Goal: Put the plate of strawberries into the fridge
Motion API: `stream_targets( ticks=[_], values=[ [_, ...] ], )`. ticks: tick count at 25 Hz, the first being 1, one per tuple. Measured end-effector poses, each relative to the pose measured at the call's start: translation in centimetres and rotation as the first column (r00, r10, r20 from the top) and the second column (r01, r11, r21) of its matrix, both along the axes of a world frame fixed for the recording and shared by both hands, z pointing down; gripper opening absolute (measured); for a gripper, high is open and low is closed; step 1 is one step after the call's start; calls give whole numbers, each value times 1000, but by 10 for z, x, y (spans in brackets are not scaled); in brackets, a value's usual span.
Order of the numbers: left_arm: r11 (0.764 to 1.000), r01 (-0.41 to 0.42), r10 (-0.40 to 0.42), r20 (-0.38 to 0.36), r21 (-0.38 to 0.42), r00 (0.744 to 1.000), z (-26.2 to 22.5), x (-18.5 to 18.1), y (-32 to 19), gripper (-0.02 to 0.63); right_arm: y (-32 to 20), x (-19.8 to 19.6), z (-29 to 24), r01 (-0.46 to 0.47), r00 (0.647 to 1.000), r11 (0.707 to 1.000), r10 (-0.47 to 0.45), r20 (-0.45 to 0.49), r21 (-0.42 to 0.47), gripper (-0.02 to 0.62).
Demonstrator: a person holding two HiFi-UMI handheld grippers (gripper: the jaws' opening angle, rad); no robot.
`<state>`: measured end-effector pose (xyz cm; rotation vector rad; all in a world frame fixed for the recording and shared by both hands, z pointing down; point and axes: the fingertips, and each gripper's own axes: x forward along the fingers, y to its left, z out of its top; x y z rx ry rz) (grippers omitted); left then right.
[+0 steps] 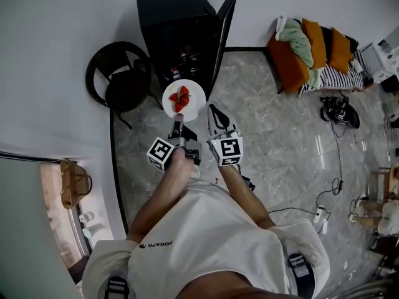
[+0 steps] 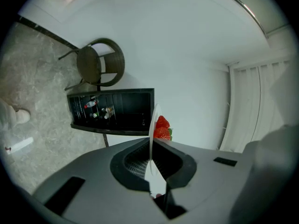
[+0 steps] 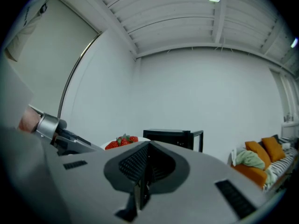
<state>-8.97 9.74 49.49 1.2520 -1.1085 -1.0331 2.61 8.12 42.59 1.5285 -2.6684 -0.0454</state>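
The head view looks steeply down from overhead onto the left gripper (image 1: pixel 178 119), right gripper (image 1: pixel 213 111), plate (image 1: pixel 194 97) and fridge (image 1: pixel 181 23). The left gripper view sits close behind its fingers, rolled sideways, facing the fridge (image 2: pixel 112 108) past the plate (image 2: pixel 152 125), which is edge-on between them. The right gripper view looks level along its closed fingers, with the fridge (image 3: pixel 173 136) beyond the tips and the plate (image 3: pixel 143 139) to their left. All three views share the fridge and plate.

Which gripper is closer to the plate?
The left gripper: it clamps the rim of the plate. The right gripper is shut and empty, just right of it, not touching.
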Motion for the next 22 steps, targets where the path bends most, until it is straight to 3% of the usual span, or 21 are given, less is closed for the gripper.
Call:
stream_targets(
  ticks=[13, 22],
  values=[
    [1000, 8, -9, -10, -12, 1000, 4, -34, -92, 9, -97, -29, -4, 2, 1000, 1000, -2, -23, 6, 12],
    [999, -9, 8, -27, -40, 1000, 17, -38, -114, 9, -114, -42, 4, 14, 1000, 1000, -14, -26, -5, 12]
  ],
)
